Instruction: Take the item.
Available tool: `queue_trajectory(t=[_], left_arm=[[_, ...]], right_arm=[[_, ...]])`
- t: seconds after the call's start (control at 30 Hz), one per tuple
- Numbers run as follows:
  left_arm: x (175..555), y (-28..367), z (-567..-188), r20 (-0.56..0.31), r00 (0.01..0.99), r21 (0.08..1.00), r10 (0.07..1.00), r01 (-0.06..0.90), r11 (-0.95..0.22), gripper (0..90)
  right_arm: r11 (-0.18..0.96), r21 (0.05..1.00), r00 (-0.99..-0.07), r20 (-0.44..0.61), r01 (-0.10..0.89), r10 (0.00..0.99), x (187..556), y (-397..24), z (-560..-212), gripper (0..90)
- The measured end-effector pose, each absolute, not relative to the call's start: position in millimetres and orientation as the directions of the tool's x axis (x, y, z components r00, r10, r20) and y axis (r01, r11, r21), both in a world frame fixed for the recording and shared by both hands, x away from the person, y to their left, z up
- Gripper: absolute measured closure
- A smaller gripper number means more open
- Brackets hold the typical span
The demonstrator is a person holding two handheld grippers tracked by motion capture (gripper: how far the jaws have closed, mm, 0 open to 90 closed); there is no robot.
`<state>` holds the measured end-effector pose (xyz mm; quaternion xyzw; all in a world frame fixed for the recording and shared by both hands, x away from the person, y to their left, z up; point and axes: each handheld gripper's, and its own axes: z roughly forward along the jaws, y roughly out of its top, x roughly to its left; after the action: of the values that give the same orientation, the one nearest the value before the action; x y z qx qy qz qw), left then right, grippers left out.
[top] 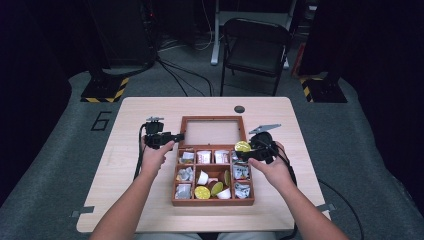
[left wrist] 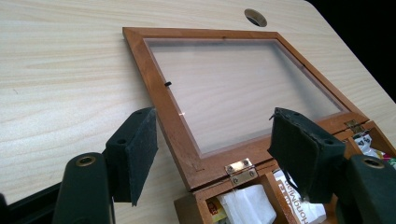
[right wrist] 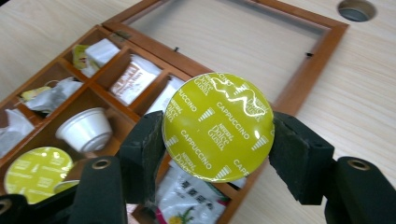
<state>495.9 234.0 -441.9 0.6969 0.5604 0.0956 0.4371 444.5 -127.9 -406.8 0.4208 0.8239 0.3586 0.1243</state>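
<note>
A wooden compartment box lies open at the table's middle, its glass lid folded flat behind it. My right gripper is shut on a coffee capsule with a yellow-green foil top, held above the box's back right corner; the capsule faces up. My left gripper hovers at the lid's left edge, open with nothing between its pads; the lid frame and a brass hinge lie beyond them. Inside the box sit sachets, a white capsule and another yellow-topped capsule.
The light wood table has a round cable hole behind the lid. A black folding chair stands beyond the table's far edge. Bare tabletop lies to either side of the box.
</note>
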Motion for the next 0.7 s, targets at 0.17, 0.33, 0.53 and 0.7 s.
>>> queue_trajectory(t=[0.17,0.33,0.53,0.7], left_arm=[[495.3,234.0,-441.2,-0.364,0.350,0.716,0.863,0.698,0.018,32.0],[495.4,234.4,-440.8,-0.360,0.350,0.717,0.865,0.697,0.017,32.0],[496.0,235.2,-440.9,-0.361,0.346,0.713,0.866,0.701,0.018,32.0],[496.4,235.5,-441.2,-0.359,0.346,0.715,0.867,0.698,0.018,32.0]], right_arm=[[0.359,0.695,-0.575,0.097,0.624,0.812,446.8,-140.8,-408.5,37.6],[0.337,0.690,-0.541,0.094,0.641,0.836,450.0,-156.7,-415.9,37.6],[0.312,0.683,-0.504,0.094,0.660,0.859,452.6,-170.0,-427.6,37.6],[0.298,0.676,-0.479,0.093,0.674,0.873,455.3,-179.9,-435.2,37.6]])
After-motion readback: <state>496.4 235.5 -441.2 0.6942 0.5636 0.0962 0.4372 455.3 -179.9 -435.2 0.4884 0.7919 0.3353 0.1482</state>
